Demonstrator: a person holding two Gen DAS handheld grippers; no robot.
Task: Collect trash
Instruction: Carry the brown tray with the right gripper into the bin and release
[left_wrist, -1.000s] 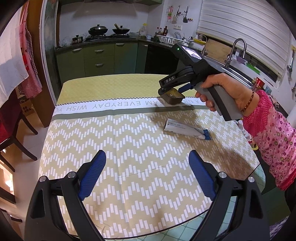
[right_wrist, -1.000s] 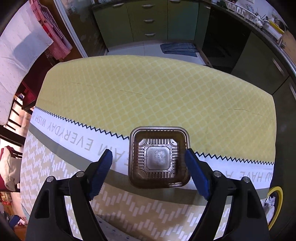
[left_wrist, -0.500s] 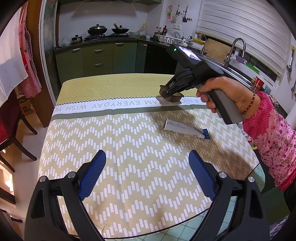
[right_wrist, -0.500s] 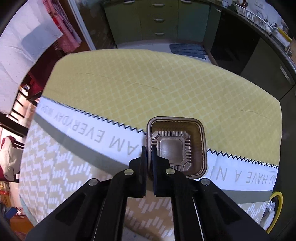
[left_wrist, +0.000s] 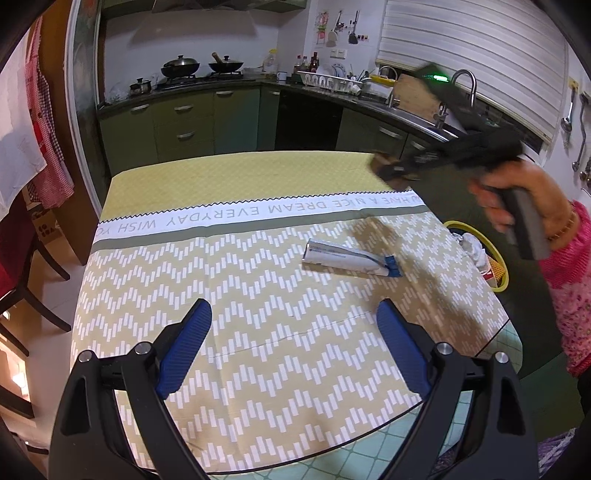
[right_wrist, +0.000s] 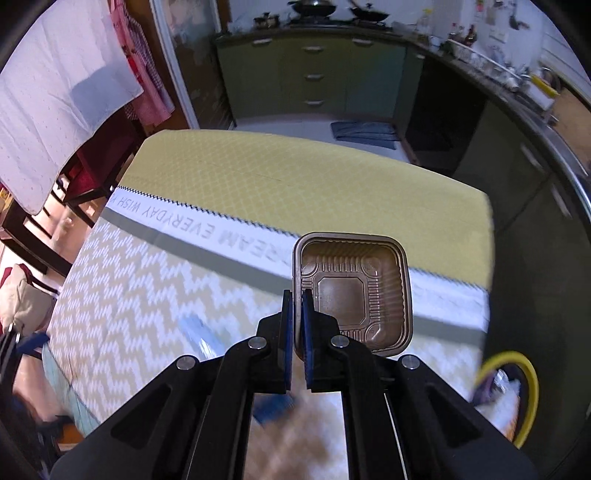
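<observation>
The left hand-held gripper (left_wrist: 291, 347) hangs open over the worktop (left_wrist: 229, 280), with the crumpled tube (left_wrist: 347, 257) lying ahead of it. The right hand-held gripper (right_wrist: 296, 299) pinches only the left rim of the brown tray (right_wrist: 354, 291). That thin plastic could slip short of the yellow bin (right_wrist: 526, 380), down to the tray's right.

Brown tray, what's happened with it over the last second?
The right gripper closed on the brown tray's left rim and lifted it off the tablecloth, swinging toward the yellow bin. The left gripper stayed open; the tube hasn't moved.
</observation>
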